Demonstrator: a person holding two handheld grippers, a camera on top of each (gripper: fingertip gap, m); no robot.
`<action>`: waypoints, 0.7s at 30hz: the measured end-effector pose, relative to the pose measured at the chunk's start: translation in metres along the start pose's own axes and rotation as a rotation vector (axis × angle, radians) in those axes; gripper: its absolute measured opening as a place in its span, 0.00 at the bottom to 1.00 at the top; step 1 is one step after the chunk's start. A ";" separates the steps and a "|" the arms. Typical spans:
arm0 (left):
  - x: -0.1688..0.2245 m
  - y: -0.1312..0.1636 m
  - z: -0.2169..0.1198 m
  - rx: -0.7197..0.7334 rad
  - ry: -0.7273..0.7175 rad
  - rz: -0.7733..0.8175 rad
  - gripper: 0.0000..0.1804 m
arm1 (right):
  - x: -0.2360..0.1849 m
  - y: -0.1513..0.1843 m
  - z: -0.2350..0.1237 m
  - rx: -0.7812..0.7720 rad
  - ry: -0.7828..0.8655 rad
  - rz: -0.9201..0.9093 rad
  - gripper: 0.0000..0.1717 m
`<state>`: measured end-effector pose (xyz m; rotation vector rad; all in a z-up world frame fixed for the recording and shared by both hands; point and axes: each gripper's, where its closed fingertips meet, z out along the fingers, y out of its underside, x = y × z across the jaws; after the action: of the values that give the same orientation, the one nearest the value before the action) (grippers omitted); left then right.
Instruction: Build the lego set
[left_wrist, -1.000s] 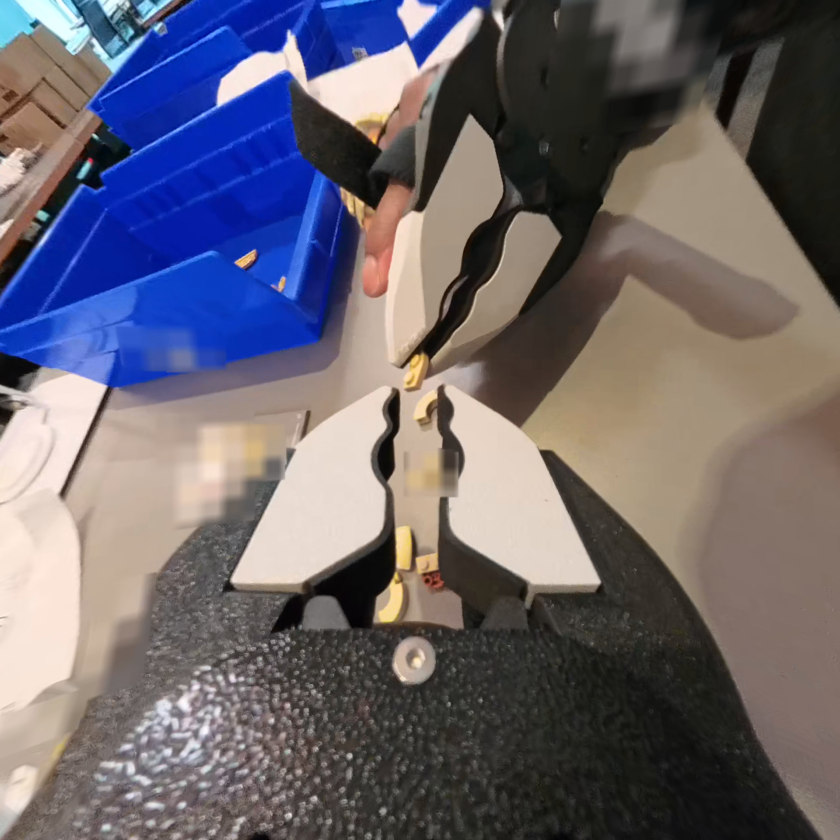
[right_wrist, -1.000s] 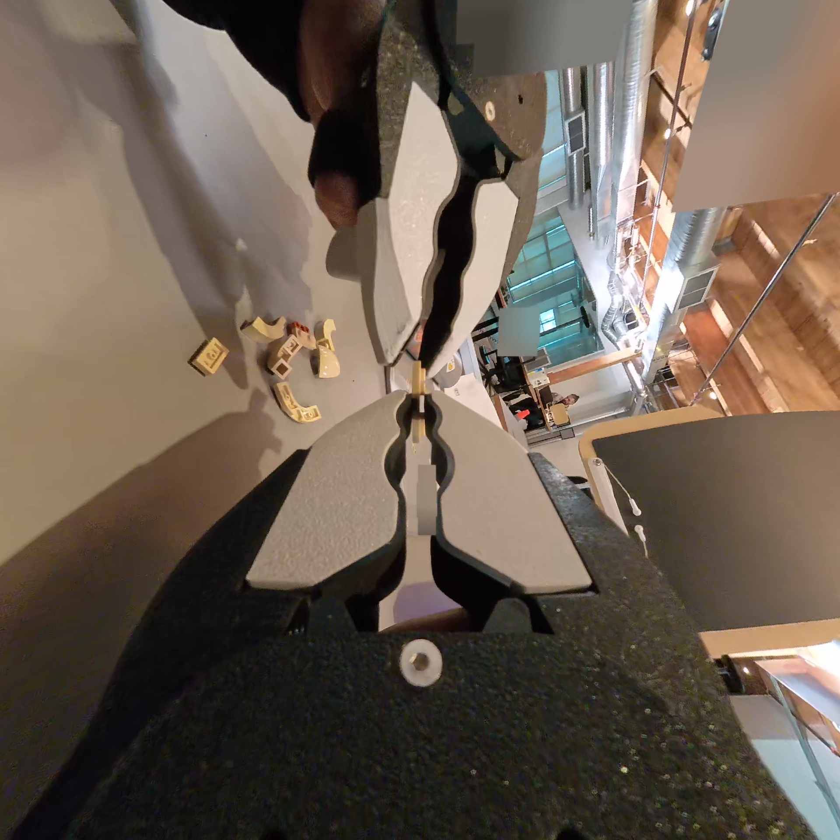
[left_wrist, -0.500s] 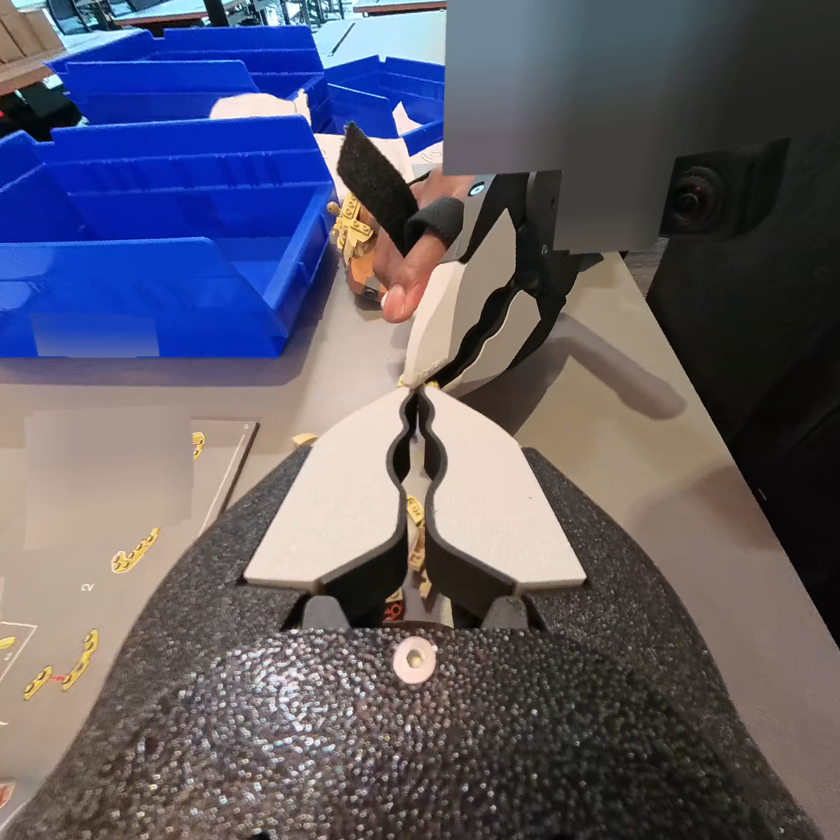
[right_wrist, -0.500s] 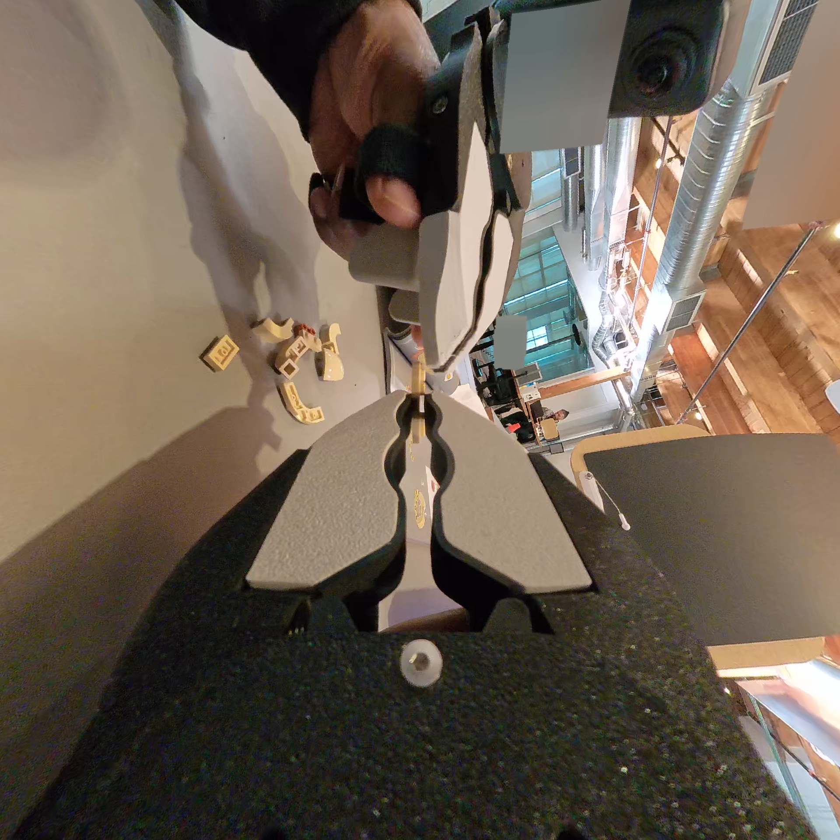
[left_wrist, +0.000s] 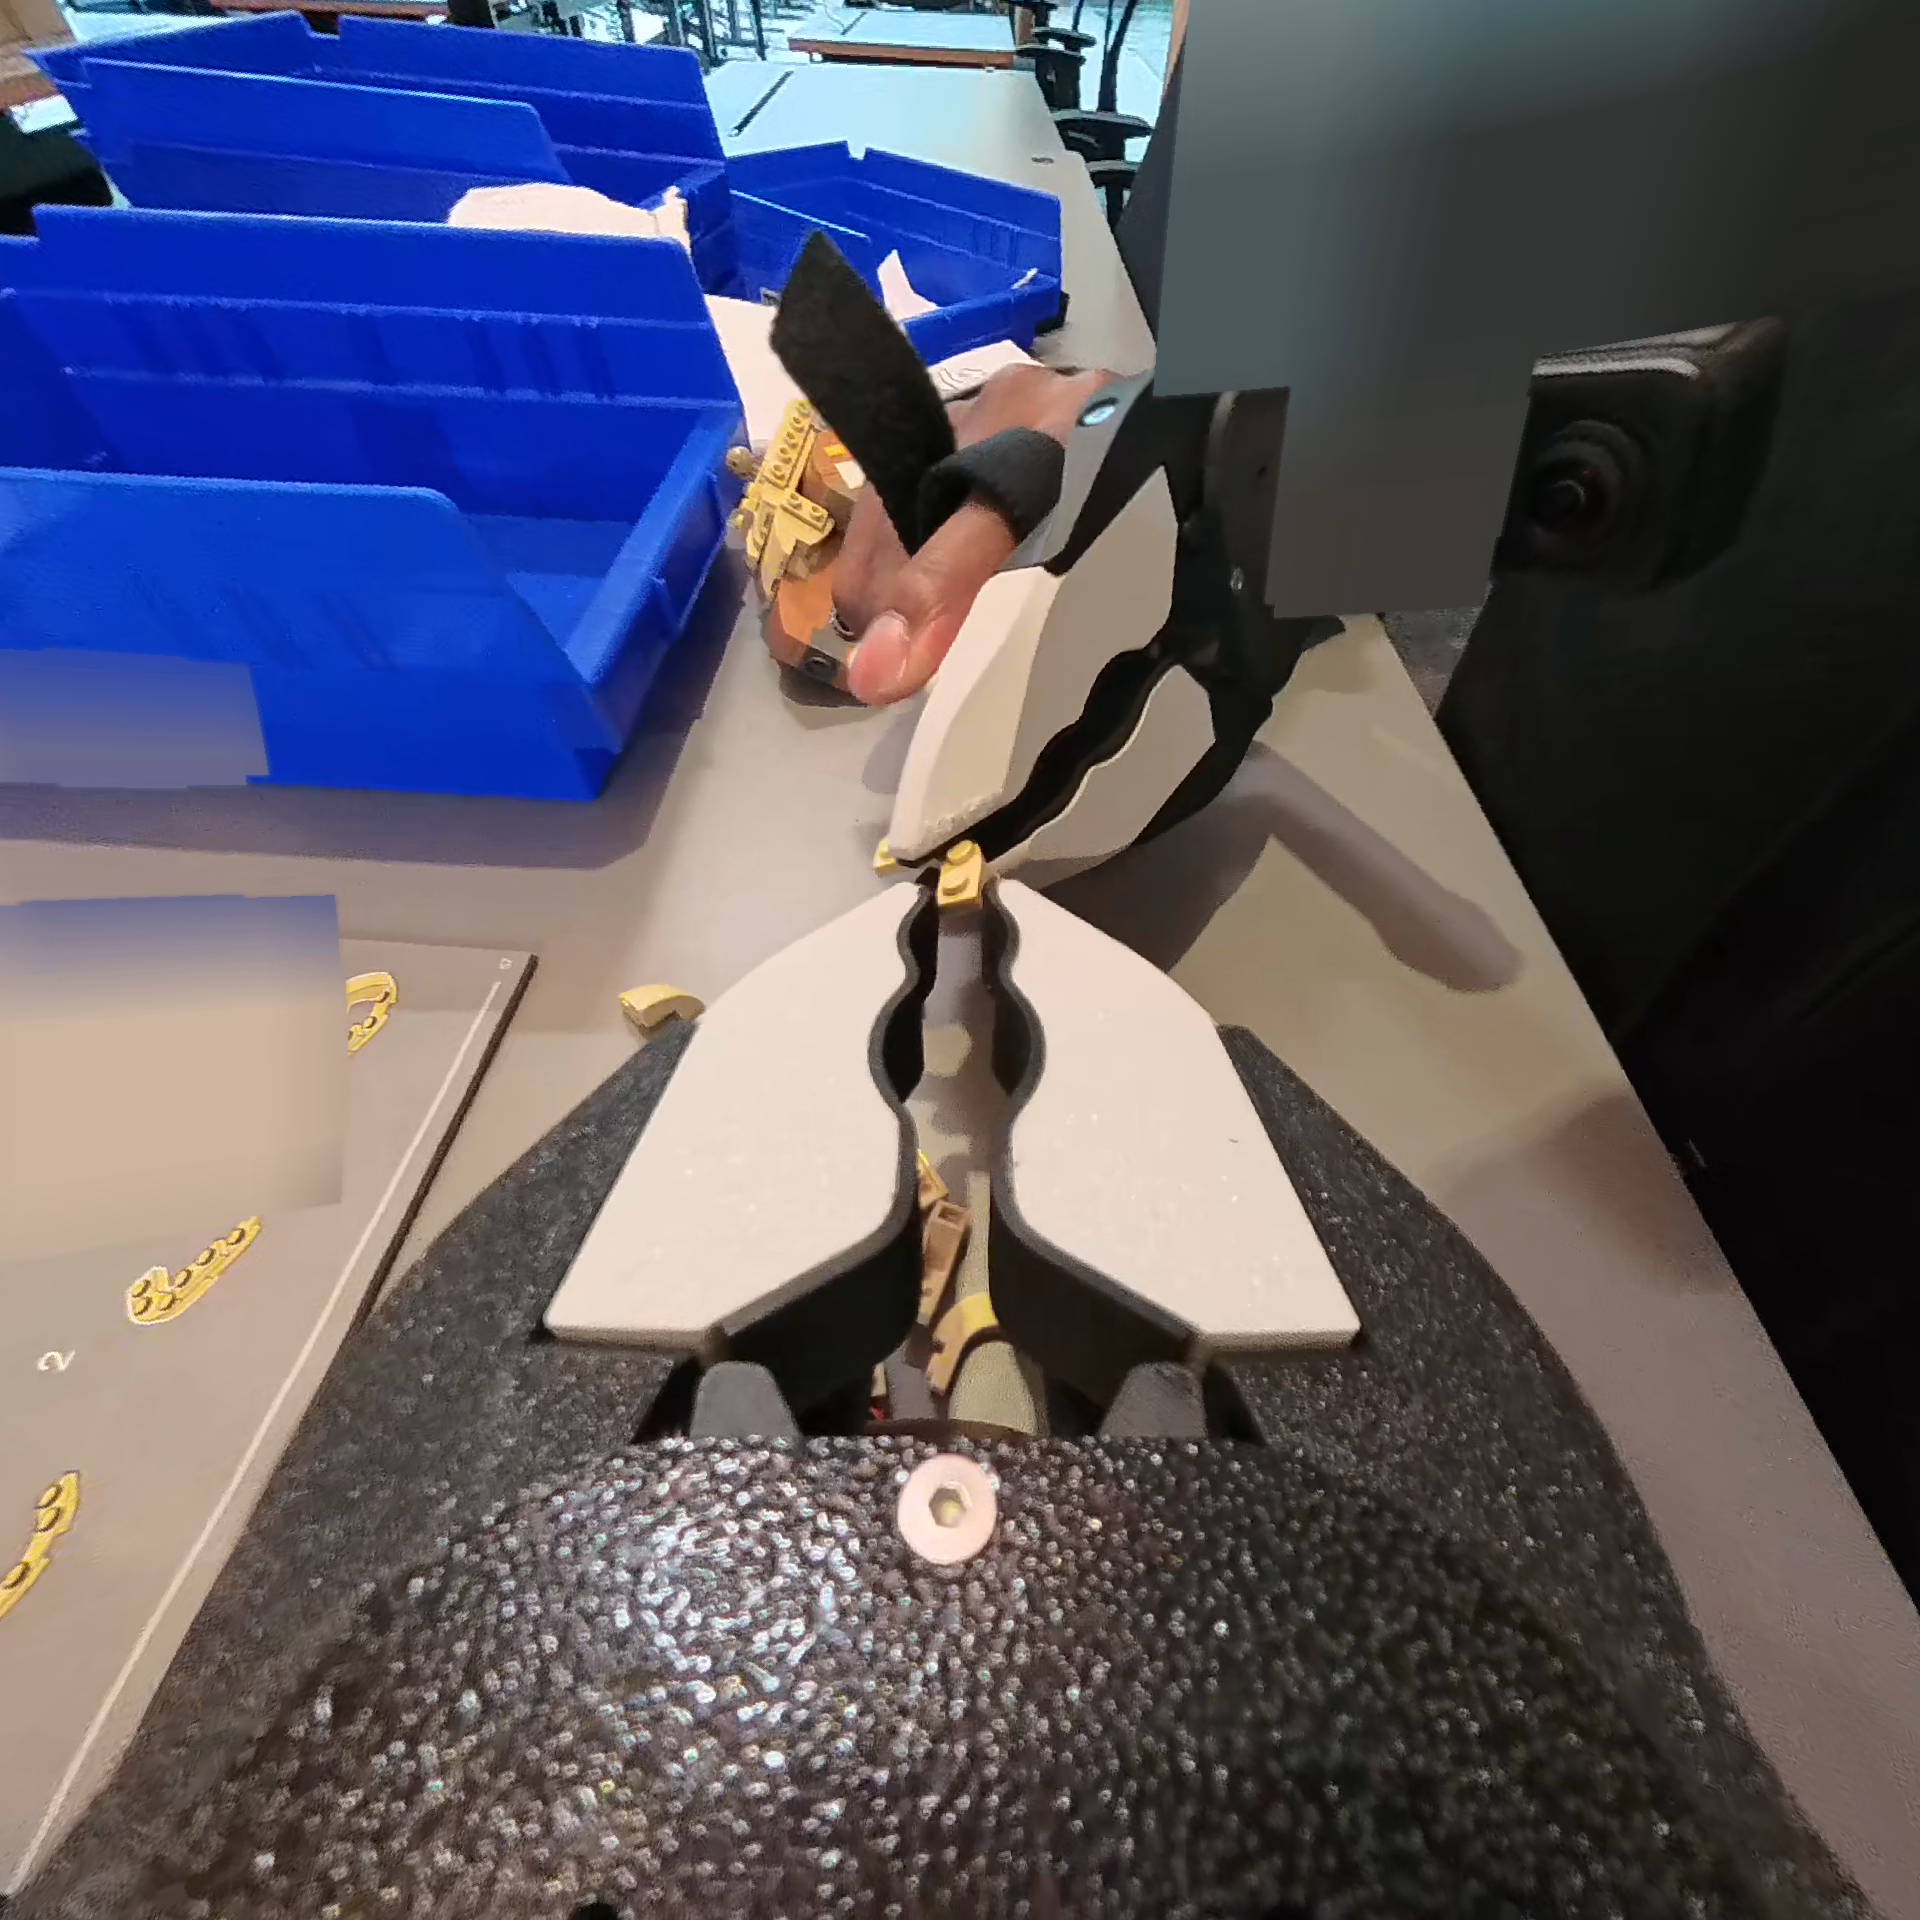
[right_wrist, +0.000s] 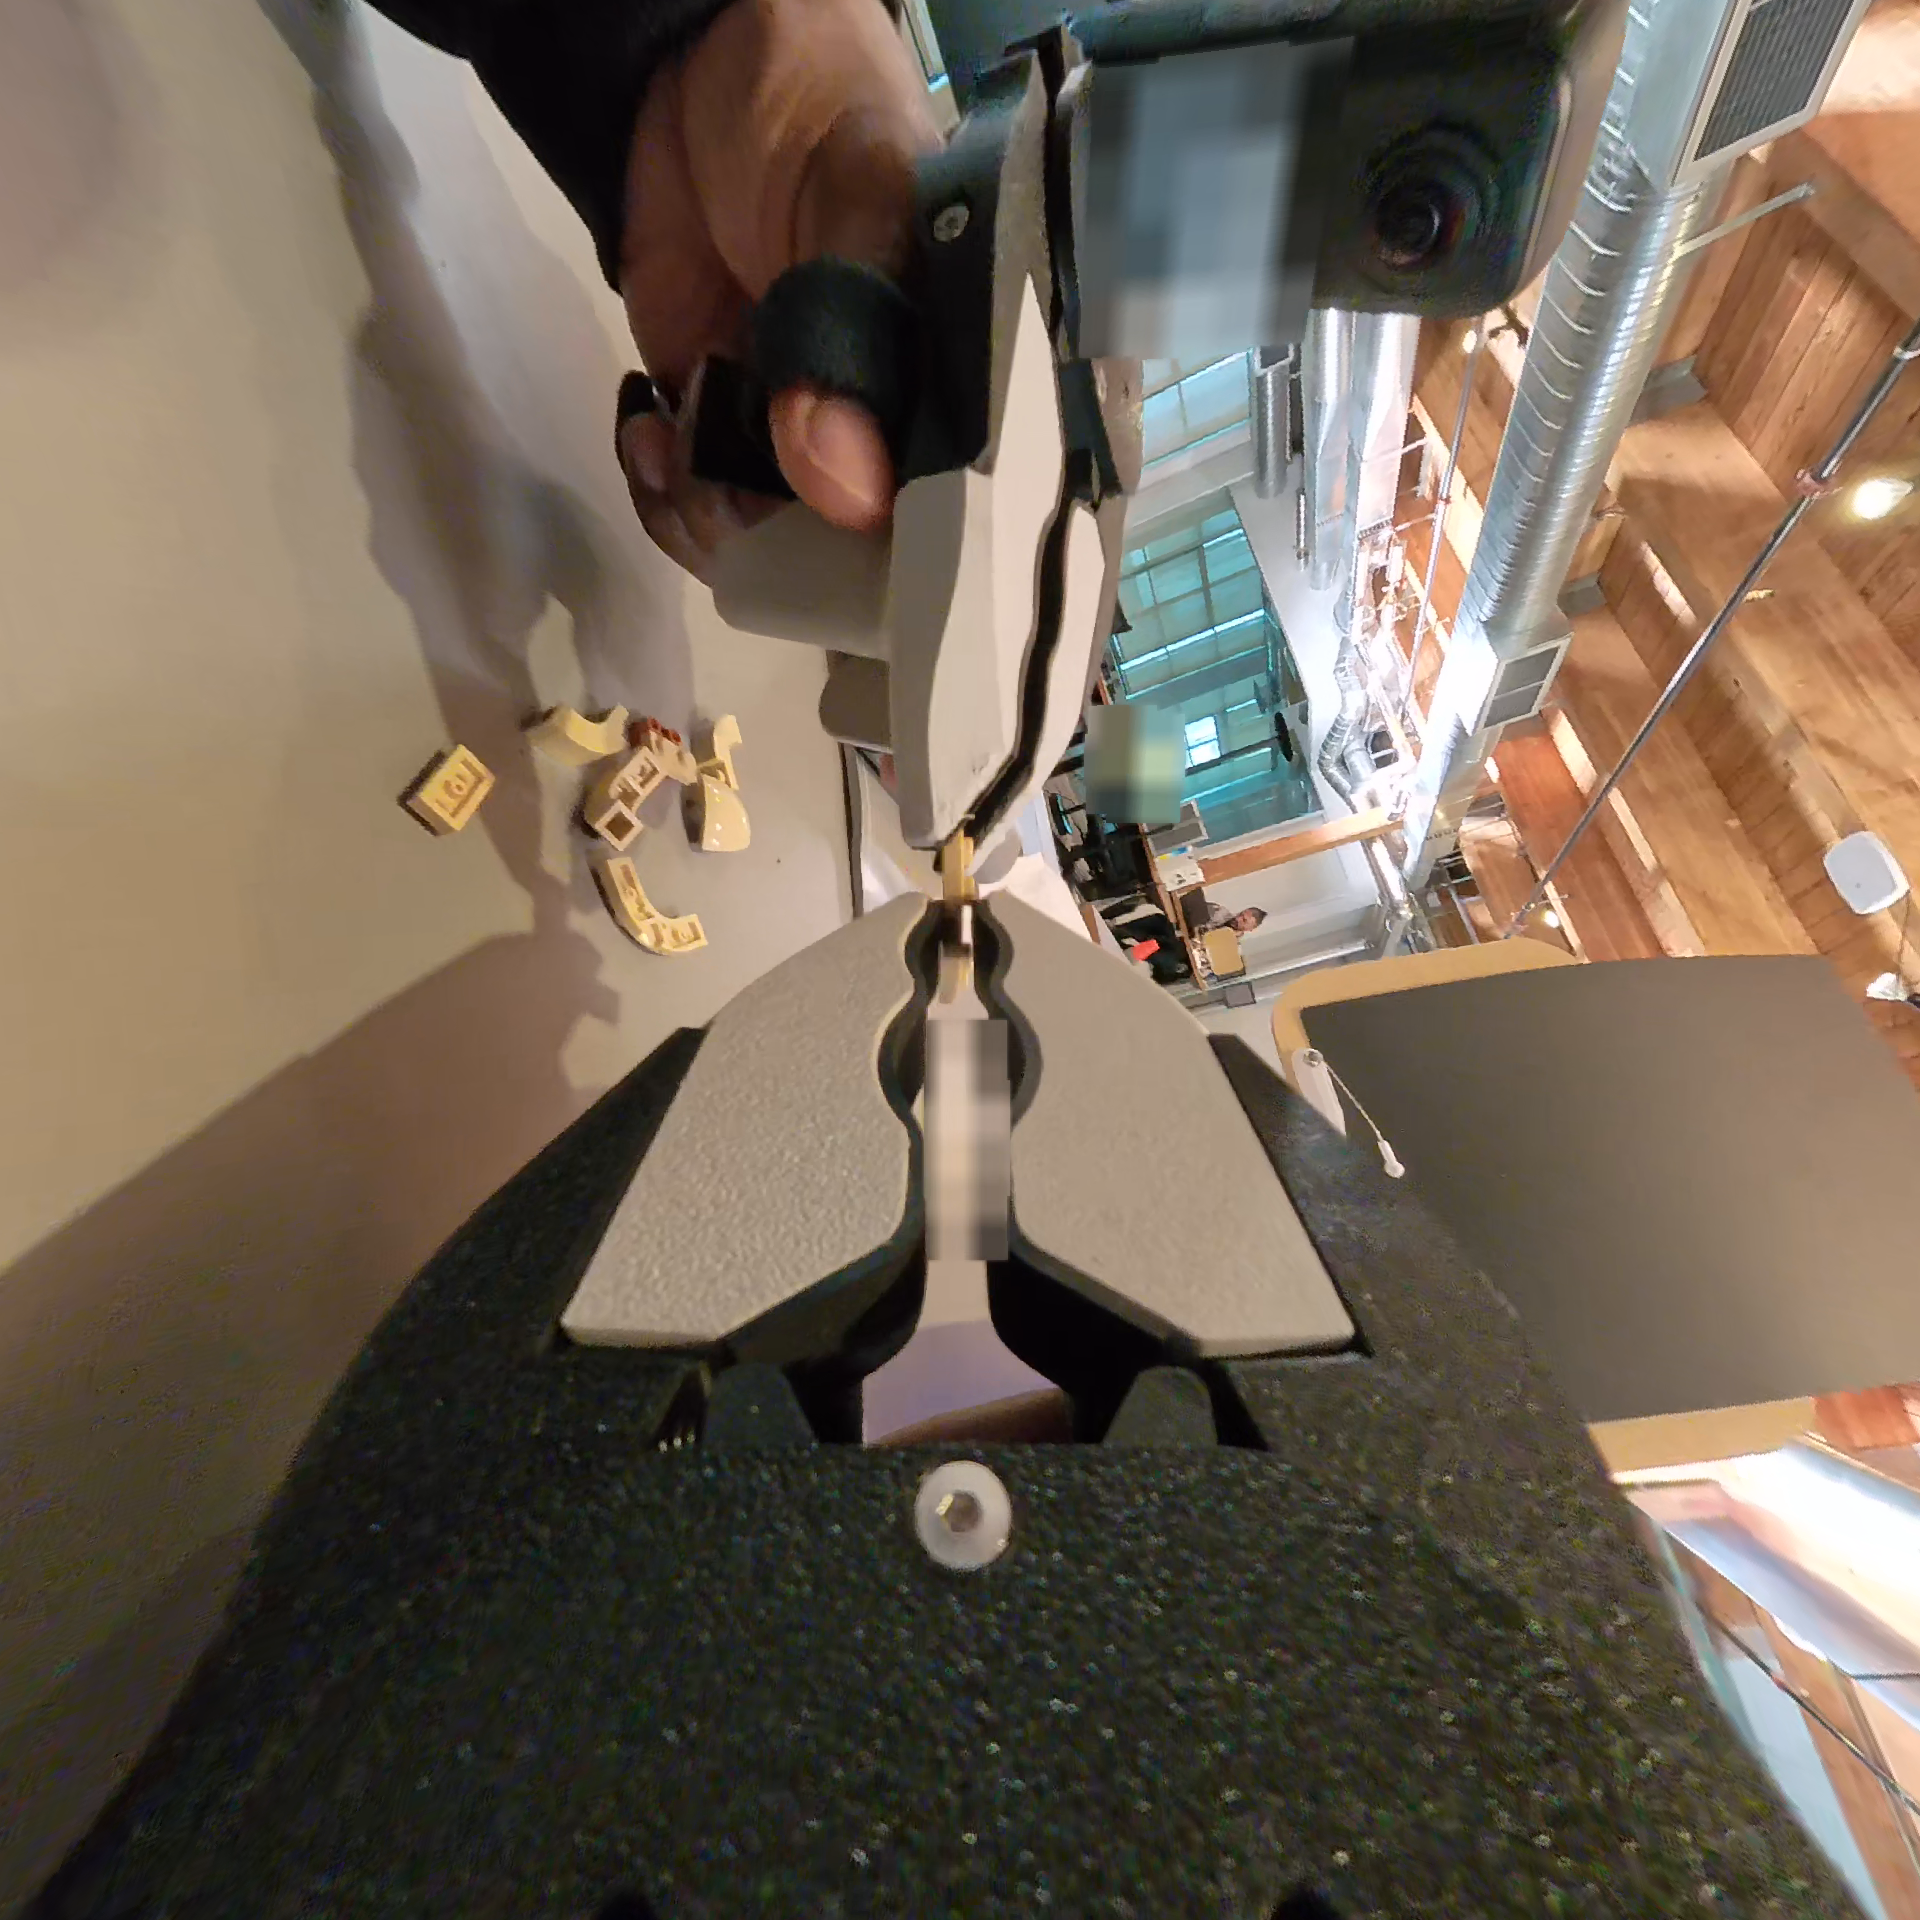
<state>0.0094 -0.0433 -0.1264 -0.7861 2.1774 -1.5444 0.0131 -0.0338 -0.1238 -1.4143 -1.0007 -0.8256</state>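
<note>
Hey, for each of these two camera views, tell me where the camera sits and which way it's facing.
Left wrist view: sits on the left tongs, looking forward along the grey table toward blue bins; shows its own fingers and the opposite hand.
Right wrist view: sits on the right tongs, rolled sideways, table at left, ceiling ducts at right; shows its own fingers.
Shared: each sees the other tongs, tips meeting on small tan plates.

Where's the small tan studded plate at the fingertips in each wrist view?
Left wrist view: tan plate just above centre, pinched at the left gripper tips, studs showing.
Right wrist view: the same tan plate seen edge-on, above centre.
Shared landmark: the two grippers meet tip to tip; the right gripper clamps a tan piece too.
</note>
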 end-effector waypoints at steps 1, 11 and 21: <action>0.000 0.000 0.001 -0.001 -0.005 -0.002 0.04 | 0.001 0.001 0.000 -0.007 0.009 -0.010 0.03; 0.000 -0.001 0.007 -0.050 -0.092 0.096 0.04 | 0.006 0.003 0.003 -0.058 0.078 -0.115 0.08; -0.002 -0.002 0.007 -0.091 -0.170 0.193 0.04 | 0.009 0.003 0.004 -0.075 0.112 -0.163 0.05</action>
<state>0.0154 -0.0478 -0.1265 -0.6852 2.1404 -1.2466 0.0192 -0.0292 -0.1175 -1.3464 -1.0174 -1.0603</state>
